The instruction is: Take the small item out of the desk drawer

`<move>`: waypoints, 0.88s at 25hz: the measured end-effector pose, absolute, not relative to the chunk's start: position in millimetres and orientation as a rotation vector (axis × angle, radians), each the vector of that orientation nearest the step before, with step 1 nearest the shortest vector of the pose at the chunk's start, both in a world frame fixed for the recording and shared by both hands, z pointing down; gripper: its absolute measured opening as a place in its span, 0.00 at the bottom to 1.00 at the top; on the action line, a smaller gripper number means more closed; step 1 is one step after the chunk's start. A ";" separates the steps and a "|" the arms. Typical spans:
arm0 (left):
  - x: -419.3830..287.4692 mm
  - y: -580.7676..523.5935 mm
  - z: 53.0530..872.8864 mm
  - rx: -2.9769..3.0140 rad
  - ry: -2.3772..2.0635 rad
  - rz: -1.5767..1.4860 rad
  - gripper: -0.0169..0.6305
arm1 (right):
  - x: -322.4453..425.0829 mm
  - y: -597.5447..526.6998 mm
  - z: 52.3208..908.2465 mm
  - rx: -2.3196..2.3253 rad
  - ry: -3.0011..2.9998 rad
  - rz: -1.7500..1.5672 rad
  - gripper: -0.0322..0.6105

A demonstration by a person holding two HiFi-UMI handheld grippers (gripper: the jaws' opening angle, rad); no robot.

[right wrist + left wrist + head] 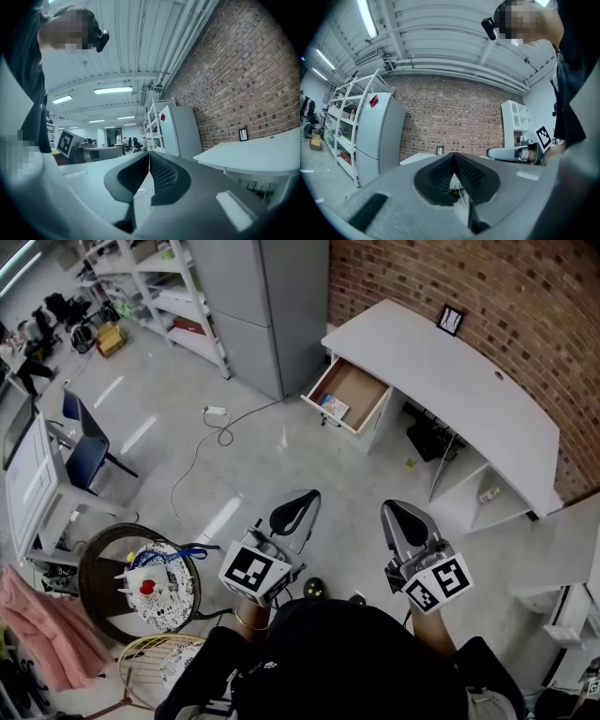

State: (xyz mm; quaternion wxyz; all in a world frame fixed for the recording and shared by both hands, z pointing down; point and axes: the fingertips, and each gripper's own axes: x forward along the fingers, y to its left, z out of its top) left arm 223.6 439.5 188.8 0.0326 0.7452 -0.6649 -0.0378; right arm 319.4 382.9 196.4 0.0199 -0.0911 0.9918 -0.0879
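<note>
A white desk point(450, 371) stands against the brick wall, its wooden-bottomed drawer point(349, 395) pulled open toward the room. A small colourful item point(334, 406) lies in the drawer's near corner. My left gripper point(305, 495) and right gripper point(392, 510) hover over the floor well short of the desk, side by side. Both are shut with nothing between the jaws. In the left gripper view the left gripper point(453, 155) points at the desk and the brick wall; the right gripper point(490, 153) shows at its right. In the right gripper view the right gripper point(149, 153) has the desk top point(253, 154) at its right.
A grey cabinet point(267, 306) and white shelving point(164, 287) stand left of the desk. A cable point(211, 442) trails across the floor. A blue chair point(84, 442) and a round stand with a racket point(150, 587) are at the left. A picture frame point(451, 320) sits on the desk.
</note>
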 end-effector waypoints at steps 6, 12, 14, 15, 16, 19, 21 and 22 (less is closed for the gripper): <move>198.0 441.9 192.6 2.252 -2.061 -0.097 0.03 | 303.3 381.4 193.5 -0.301 3.084 -0.262 0.06; 190.0 446.3 199.8 2.269 -2.051 -0.114 0.03 | 294.7 384.4 198.2 -0.320 3.091 -0.264 0.06; 189.0 446.6 203.2 2.266 -2.042 -0.118 0.03 | 293.7 385.0 201.5 -0.327 3.098 -0.276 0.06; 188.4 446.2 205.0 2.262 -2.036 -0.116 0.03 | 293.5 384.7 203.4 -0.332 3.102 -0.284 0.06; 187.8 445.5 207.4 2.256 -2.029 -0.112 0.03 | 293.2 384.0 205.4 -0.337 3.105 -0.294 0.06; 182.9 443.0 215.8 2.221 -2.017 -0.107 0.03 | 290.4 380.0 211.8 -0.343 3.109 -0.326 0.06; 176.5 441.3 220.4 2.185 -2.017 -0.114 0.03 | 286.9 375.2 214.8 -0.342 3.107 -0.340 0.06; 173.0 440.4 223.2 2.167 -2.017 -0.114 0.03 | 284.9 371.5 216.0 -0.342 3.106 -0.345 0.06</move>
